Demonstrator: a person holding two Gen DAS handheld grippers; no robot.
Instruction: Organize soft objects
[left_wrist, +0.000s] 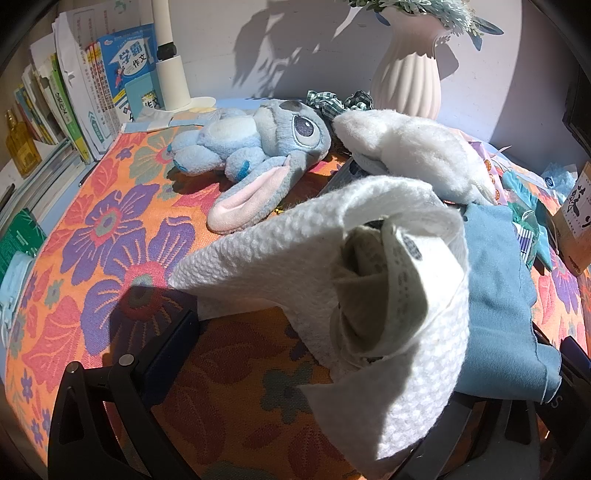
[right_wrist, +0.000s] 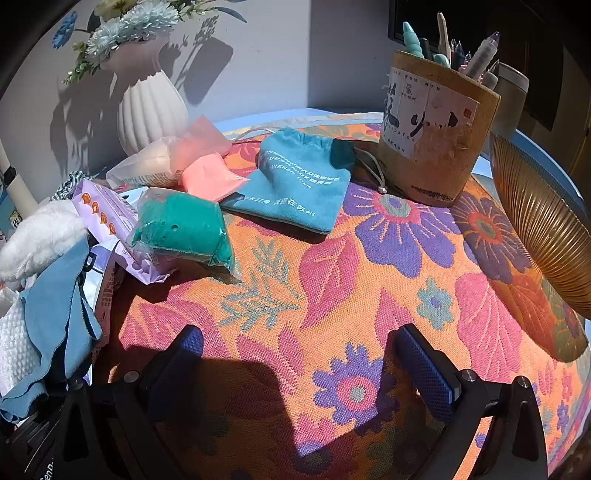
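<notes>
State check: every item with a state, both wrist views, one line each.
left gripper: one finger visible, other hidden by draped cloths; open or shut unclear
right gripper: open, empty, over tablecloth
white waffle cloth: bunched, draped, label showing
blue cloth: crumpled beside the white one
blue plush toy: lying on its side
teal pouch: flat, drawstring mouth cinched
green sponge: in clear wrapper
vase: upright
pen holder: upright, full

This is a home study corner: a table under a flowered cloth carries school books, a white desk lamp, a vase of flowers, a pen holder and a plush toy.
</notes>
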